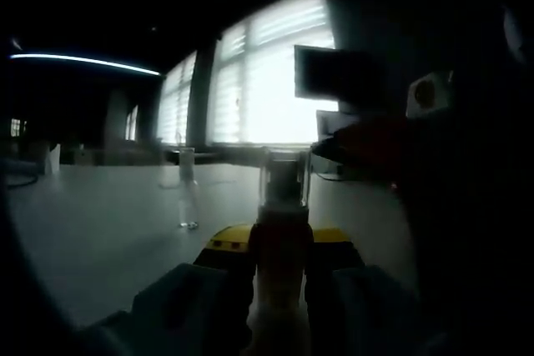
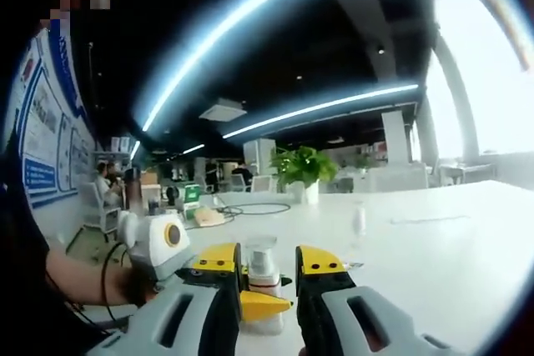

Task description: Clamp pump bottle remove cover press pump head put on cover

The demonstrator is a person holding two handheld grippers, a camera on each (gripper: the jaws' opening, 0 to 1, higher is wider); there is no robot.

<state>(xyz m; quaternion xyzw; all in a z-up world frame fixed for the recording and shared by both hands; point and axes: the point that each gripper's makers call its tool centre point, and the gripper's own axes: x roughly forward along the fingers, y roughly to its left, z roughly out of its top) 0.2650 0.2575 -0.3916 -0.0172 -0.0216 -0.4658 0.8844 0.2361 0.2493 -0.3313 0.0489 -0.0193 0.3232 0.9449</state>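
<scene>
Pump bottle held tight, clear cover on top.

The pump bottle (image 1: pixel 279 277) stands on the white table (image 1: pixel 108 239), squeezed between the left gripper (image 1: pixel 279 289) jaws. Its clear cover (image 1: pixel 284 179) is on. The right gripper (image 2: pixel 269 277) has its jaws apart around the cover, not squeezing. A crooked pull could tip the bottle over.

A wide white table (image 2: pixel 467 231) carries everything. In the right gripper view a potted plant (image 2: pixel 304 171) stands toward its far edge, with a cable loop (image 2: pixel 254 208) beside it. In the left gripper view a clear bottle (image 1: pixel 188 193) stands alone mid-table.
</scene>
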